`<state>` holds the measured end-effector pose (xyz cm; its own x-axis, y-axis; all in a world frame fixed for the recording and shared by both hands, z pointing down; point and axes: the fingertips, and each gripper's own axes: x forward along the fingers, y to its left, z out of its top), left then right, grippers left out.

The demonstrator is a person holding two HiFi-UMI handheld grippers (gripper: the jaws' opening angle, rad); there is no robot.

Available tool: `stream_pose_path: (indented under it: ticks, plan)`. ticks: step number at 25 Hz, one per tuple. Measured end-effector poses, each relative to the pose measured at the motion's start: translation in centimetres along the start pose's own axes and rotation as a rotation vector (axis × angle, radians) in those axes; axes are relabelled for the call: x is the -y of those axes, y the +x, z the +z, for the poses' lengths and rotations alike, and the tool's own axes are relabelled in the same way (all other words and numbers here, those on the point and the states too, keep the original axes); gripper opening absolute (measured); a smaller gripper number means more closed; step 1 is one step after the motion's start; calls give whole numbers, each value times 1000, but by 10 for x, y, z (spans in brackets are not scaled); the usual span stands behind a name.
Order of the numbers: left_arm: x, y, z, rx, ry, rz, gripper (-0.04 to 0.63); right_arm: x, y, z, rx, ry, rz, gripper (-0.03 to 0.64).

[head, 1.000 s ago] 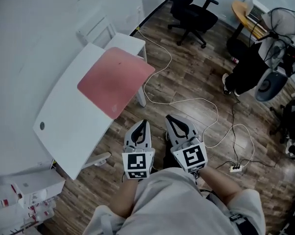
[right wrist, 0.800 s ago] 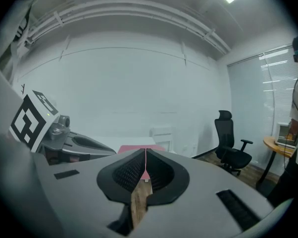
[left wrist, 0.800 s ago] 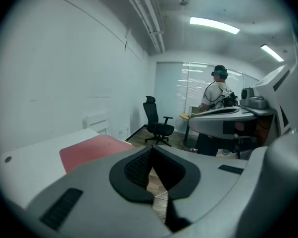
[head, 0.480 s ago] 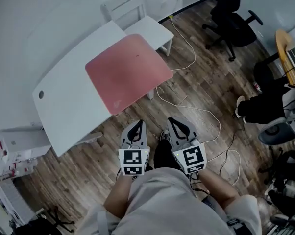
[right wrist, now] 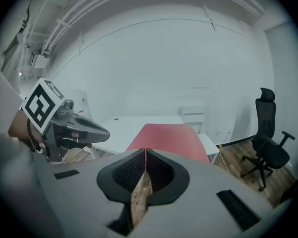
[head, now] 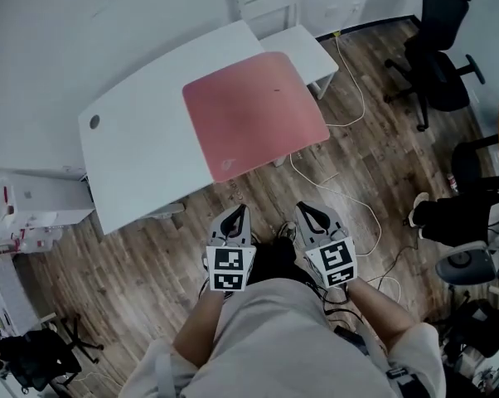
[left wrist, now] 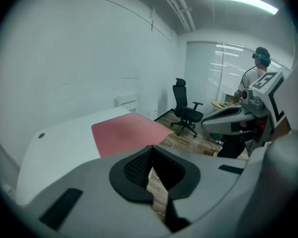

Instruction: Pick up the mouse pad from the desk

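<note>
1. The pad point(head: 254, 114) is a thin, flat, matte pink-red rectangle with rounded corners.
2. It lies on the smooth white bench point(head: 142, 156), at its right end, overhanging the near edge.
3. The left claw point(head: 241, 211) and right claw point(head: 305, 209) are each pressed together, pinching nothing, off the bench's near edge, apart from the pad.

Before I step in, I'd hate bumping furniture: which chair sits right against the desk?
The white slat-backed chair, at the white desk's end; the black swivel chair stands apart.
</note>
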<state>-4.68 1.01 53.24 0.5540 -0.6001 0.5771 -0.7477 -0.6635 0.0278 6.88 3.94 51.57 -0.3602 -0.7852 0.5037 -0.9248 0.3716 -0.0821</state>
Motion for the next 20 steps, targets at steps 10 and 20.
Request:
stream_pose_path:
  ticks: [10,20]
  plan:
    - [-25,9,-29,-39,-32,-14,11,53,26,-30,-133,9,-102,40]
    - [-28,81,-23,-130,-106,114,11,171,52,-60,-194,-50,-140,40]
